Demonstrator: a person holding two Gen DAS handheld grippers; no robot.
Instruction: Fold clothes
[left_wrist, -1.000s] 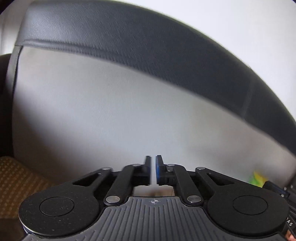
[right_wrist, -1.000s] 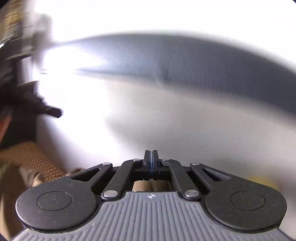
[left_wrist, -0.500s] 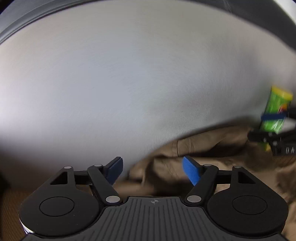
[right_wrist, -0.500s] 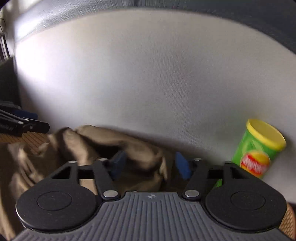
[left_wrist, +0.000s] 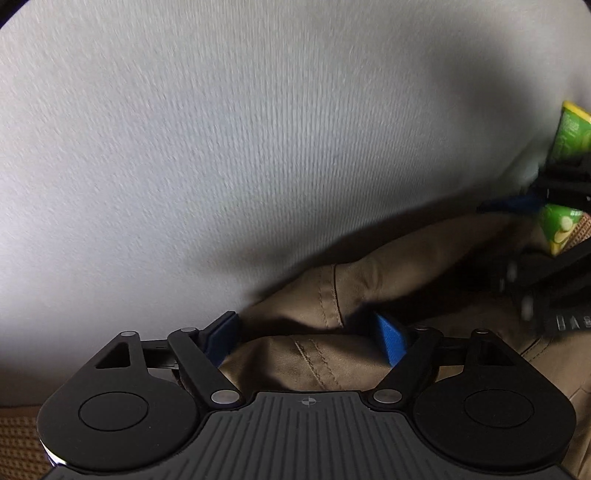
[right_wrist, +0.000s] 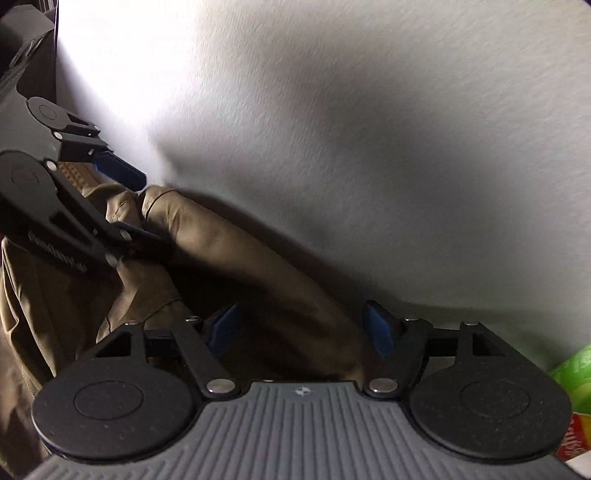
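Observation:
A crumpled tan garment (left_wrist: 373, 280) lies against a pale grey cushion (left_wrist: 229, 147); it also shows in the right wrist view (right_wrist: 229, 251). My left gripper (left_wrist: 306, 338) is open, its blue pads either side of a stitched fold of the garment. My right gripper (right_wrist: 303, 330) is open, its blue pads straddling a rolled edge of the garment. The left gripper also shows in the right wrist view (right_wrist: 125, 206), and the right gripper in the left wrist view (left_wrist: 513, 229), at the garment's far end.
A green and yellow snack can (left_wrist: 569, 140) stands at the right beside the garment, seen also in the right wrist view (right_wrist: 572, 373). A woven tan surface (left_wrist: 18, 439) lies under the garment. The pale grey cushion (right_wrist: 369, 129) rises close behind.
Both grippers have swung down from the cushion to the garment. Both opened from shut, and now straddle folds of the fabric.

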